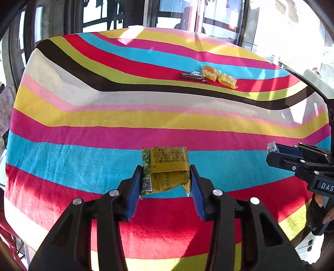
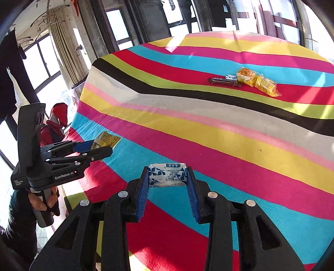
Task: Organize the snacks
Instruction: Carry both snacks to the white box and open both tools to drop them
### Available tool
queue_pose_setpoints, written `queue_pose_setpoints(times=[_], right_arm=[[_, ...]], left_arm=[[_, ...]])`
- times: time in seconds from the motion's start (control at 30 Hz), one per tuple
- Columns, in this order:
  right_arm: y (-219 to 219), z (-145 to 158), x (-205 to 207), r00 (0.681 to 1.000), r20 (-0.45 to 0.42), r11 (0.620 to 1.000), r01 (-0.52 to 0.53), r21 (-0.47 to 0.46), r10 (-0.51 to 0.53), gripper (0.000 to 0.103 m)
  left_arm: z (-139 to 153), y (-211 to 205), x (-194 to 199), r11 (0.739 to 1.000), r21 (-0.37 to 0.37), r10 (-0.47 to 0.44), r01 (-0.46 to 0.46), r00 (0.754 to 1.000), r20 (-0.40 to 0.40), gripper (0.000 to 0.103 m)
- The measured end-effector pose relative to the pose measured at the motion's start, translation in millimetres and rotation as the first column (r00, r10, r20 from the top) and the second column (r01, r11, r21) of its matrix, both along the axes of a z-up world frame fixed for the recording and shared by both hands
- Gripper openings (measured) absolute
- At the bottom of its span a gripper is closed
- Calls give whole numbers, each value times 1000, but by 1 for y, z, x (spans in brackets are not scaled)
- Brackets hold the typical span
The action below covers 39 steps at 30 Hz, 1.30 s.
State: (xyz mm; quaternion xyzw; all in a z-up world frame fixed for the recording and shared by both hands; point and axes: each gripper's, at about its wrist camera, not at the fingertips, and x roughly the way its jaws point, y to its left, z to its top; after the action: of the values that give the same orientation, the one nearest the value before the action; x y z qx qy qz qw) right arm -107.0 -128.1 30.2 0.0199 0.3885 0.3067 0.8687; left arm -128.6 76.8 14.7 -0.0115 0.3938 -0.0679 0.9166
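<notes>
My left gripper [image 1: 166, 173] is shut on a yellow-green snack packet [image 1: 166, 164], held above the striped cloth [image 1: 104, 116]; the right wrist view shows this gripper [image 2: 104, 149] at the left with the same packet [image 2: 106, 140]. My right gripper [image 2: 167, 174] is shut on a blue-and-white snack packet [image 2: 167, 174]; from the left wrist it shows at the right edge as a gripper [image 1: 273, 153] with the packet's end [image 1: 273, 146] sticking out. Far across the table lies a small group of snacks [image 1: 210, 76]: a dark bar [image 2: 224, 81] and two yellow packets [image 2: 246, 77], [image 2: 267, 85].
The table is covered by a bright striped cloth [image 2: 208, 129]. Windows and dark frames [image 1: 117, 14] stand behind it. A curtain [image 2: 62, 41] hangs at the left, and a person's hand [image 2: 40, 203] holds the left gripper's handle by the table edge.
</notes>
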Motion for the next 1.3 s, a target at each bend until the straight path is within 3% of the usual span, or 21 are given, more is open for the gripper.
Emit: queue_pose_setpoints(times=[0.4, 0.6, 0.77, 0.97, 1.17, 1.3], right_arm=[[56, 8, -41, 989, 26, 990, -143, 0, 143, 35], [101, 14, -64, 960, 23, 960, -279, 3, 279, 35], [154, 8, -93, 892, 7, 892, -452, -12, 452, 35], [206, -10, -129, 781, -33, 779, -624, -56, 623, 35], [240, -40, -152, 705, -104, 694, -709, -129, 701, 35], [251, -51, -165, 668, -134, 651, -744, -149, 732, 35]], left_arm=[[6, 46, -64, 997, -21, 75, -74, 995, 61, 44], [7, 76, -99, 989, 9, 146, -147, 987, 67, 45], [-5, 110, -135, 966, 13, 257, -257, 966, 23, 45], [-34, 138, -168, 929, 74, 368, -363, 927, -72, 45], [-73, 165, -189, 887, 122, 462, -446, 868, -183, 45], [-85, 177, -198, 869, 139, 494, -475, 843, -213, 45]])
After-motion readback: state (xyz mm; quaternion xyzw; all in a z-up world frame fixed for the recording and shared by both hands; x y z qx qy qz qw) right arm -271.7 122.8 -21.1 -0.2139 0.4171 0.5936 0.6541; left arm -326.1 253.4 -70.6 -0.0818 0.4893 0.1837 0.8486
